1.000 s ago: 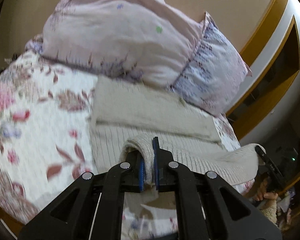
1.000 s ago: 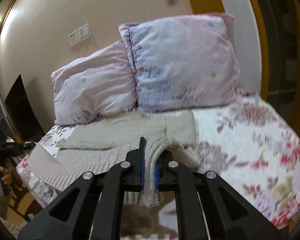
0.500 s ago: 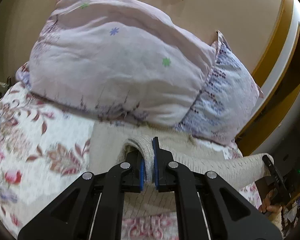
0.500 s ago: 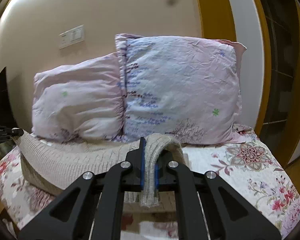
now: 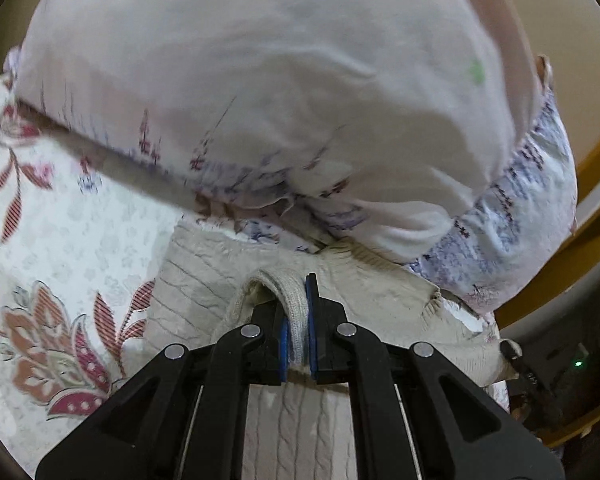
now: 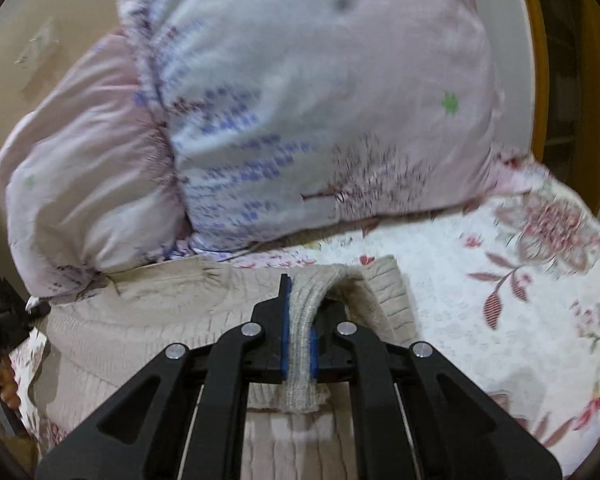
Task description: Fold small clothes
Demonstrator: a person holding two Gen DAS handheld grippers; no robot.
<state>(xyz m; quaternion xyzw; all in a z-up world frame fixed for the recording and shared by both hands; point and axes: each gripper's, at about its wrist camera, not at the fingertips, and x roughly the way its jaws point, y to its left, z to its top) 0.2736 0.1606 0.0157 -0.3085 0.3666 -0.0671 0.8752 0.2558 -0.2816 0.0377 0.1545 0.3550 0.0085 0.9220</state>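
Note:
A beige cable-knit sweater lies on the floral bedspread just in front of the pillows; it also shows in the right wrist view. My left gripper is shut on a ribbed edge of the sweater, folded over between the blue pads. My right gripper is shut on another ribbed edge of the same sweater. Both grippers are low over the garment, close to the pillows. The right gripper shows at the right edge of the left wrist view.
Two pale pink and lilac pillows stand against the wall right behind the sweater. The floral bedspread spreads to both sides. A wooden frame rises at the right. A wall switch sits upper left.
Both grippers have carried the held sweater edge forward and down toward the pillows, laying it over the far part of the sweater. The pillows now fill most of both views.

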